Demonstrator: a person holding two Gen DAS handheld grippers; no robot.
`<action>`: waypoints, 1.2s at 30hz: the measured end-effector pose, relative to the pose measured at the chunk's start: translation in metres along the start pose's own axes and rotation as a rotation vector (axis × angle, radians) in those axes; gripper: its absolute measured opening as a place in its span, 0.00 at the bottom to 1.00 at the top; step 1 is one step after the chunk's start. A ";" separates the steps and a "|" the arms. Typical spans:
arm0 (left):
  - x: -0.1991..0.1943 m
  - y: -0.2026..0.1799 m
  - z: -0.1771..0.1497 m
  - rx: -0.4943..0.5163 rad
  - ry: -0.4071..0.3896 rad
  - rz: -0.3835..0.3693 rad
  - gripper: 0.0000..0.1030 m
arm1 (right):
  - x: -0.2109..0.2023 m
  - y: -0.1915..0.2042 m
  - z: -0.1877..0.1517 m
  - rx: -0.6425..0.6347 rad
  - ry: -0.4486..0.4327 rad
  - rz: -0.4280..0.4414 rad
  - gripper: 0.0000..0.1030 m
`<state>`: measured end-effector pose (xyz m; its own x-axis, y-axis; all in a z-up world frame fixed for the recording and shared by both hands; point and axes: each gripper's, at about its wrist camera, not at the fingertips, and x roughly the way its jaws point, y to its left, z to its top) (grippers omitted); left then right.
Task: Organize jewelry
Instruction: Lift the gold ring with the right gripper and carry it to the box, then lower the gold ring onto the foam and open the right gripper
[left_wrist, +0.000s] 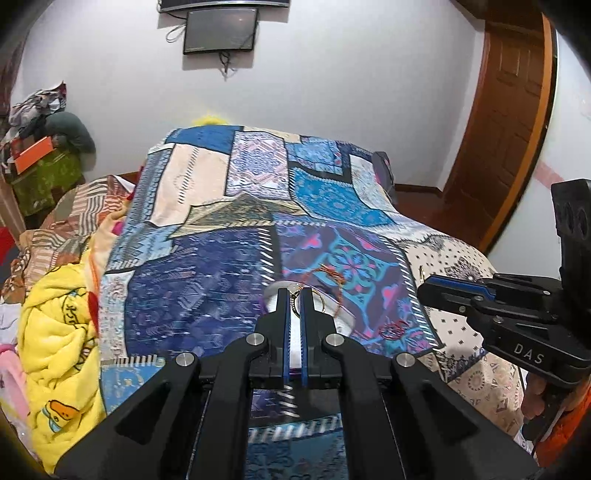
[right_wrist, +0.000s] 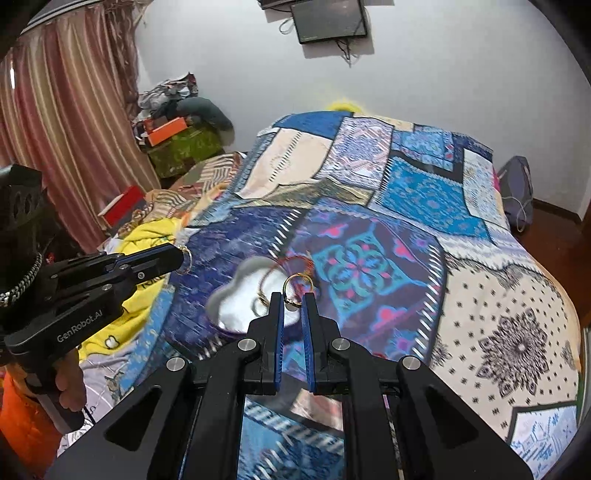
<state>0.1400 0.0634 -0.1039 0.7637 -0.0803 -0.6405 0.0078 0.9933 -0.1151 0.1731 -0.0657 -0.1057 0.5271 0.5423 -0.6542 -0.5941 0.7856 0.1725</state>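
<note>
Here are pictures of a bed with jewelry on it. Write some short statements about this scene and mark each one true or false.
1. The left hand-held gripper pinches a small ring. True.
2. The right hand-held gripper carries nothing. False: a gold hoop sits at its fingertips.
3. A heart-shaped dish lies on the patterned bedspread. True.
4. The wall screen shows a bright picture. False: it is dark.
5. The yellow blanket lies next to the wooden door. False: it lies on the opposite side of the bed.
</note>
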 end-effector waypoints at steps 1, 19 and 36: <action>-0.001 0.002 0.000 -0.002 -0.002 0.002 0.03 | 0.002 0.003 0.002 -0.004 -0.003 0.006 0.08; 0.036 0.011 -0.018 0.010 0.076 -0.028 0.03 | 0.042 0.026 0.019 -0.061 0.034 0.069 0.08; 0.060 0.015 -0.027 0.036 0.109 -0.033 0.03 | 0.085 0.025 0.016 -0.057 0.126 0.116 0.08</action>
<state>0.1686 0.0713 -0.1644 0.6882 -0.1194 -0.7156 0.0566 0.9922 -0.1111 0.2126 0.0051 -0.1449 0.3742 0.5841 -0.7203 -0.6819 0.6997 0.2132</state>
